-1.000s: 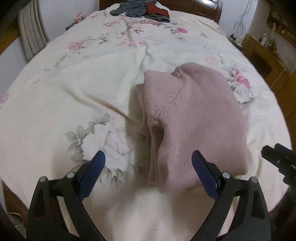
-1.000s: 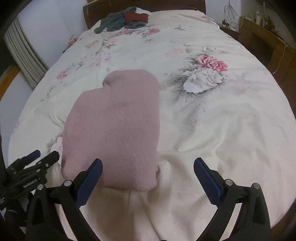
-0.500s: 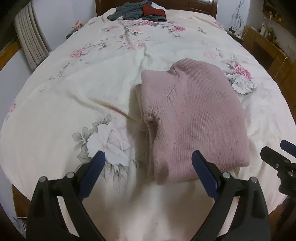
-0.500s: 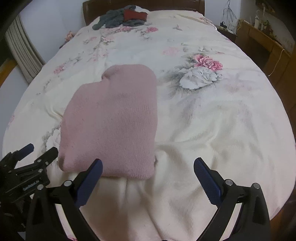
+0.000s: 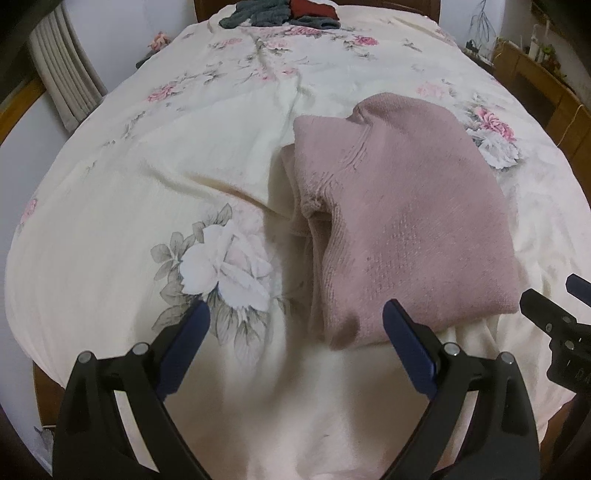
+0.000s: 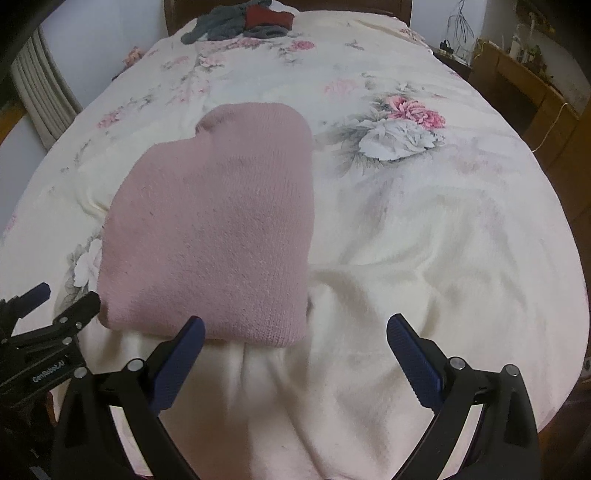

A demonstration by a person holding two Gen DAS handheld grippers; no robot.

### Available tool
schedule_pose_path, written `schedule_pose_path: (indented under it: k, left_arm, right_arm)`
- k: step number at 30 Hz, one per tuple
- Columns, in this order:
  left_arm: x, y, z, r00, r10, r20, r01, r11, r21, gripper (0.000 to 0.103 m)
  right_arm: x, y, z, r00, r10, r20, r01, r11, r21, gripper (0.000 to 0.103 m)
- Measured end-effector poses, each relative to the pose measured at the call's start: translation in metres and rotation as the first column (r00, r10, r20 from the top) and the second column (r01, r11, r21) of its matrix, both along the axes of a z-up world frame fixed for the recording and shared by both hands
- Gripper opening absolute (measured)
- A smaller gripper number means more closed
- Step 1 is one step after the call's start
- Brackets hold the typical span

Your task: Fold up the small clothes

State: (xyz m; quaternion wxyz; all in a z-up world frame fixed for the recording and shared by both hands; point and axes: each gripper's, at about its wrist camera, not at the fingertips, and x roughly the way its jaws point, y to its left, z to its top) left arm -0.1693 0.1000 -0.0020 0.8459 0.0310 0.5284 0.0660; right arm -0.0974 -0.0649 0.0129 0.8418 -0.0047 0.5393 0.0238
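Floral bedspread [image 6: 424, 229], wooden cabinet [image 6: 532, 92], ribbed radiator [image 5: 62, 74].

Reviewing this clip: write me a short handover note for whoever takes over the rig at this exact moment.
Left gripper: open, holding nothing, just short of the near edge of the pink sweater.
Right gripper: open, holding nothing, at the sweater's near right corner.
The sweater lies folded into a compact bundle on the floral bedspread, neither gripper touching it.
Done: this piece looks folded; loose layers show along its left edge.
Left: a pile of grey and red clothes sits at the far end of the bed, apparently unfolded. Probably fetch those next.
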Motion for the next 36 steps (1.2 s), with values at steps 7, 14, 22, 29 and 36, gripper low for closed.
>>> schedule_pose_path:
  k: [7,14,22,29,36]
  left_arm:
    - [0.001,0.003,-0.006,1.000,0.004,-0.010,-0.004,1.000,0.017,0.094]
    - [0.001,0.003,-0.011,1.000,-0.001,-0.020,0.002,1.000,0.030,0.094]
    - [0.001,0.005,-0.012,1.000,0.002,-0.022,-0.001,0.999,0.035,0.094]
    - [0.001,0.006,-0.015,1.000,0.004,-0.025,-0.003,0.999,0.038,0.094]
    - [0.001,0.007,-0.016,1.000,0.008,-0.025,-0.007,0.999,0.040,0.094]
  right_arm:
    - [0.002,-0.004,-0.004,1.000,0.000,-0.011,0.000,1.000,0.011,0.099]
    - [0.001,-0.006,-0.009,1.000,0.008,-0.017,-0.008,1.000,0.029,0.099]
    - [0.002,-0.009,-0.012,1.000,-0.003,-0.015,0.004,1.000,0.022,0.099]
    - [0.000,-0.008,-0.017,0.999,-0.007,-0.037,0.008,0.999,0.033,0.099]
    - [0.002,-0.013,-0.021,0.999,-0.020,-0.049,0.022,0.999,0.043,0.099]
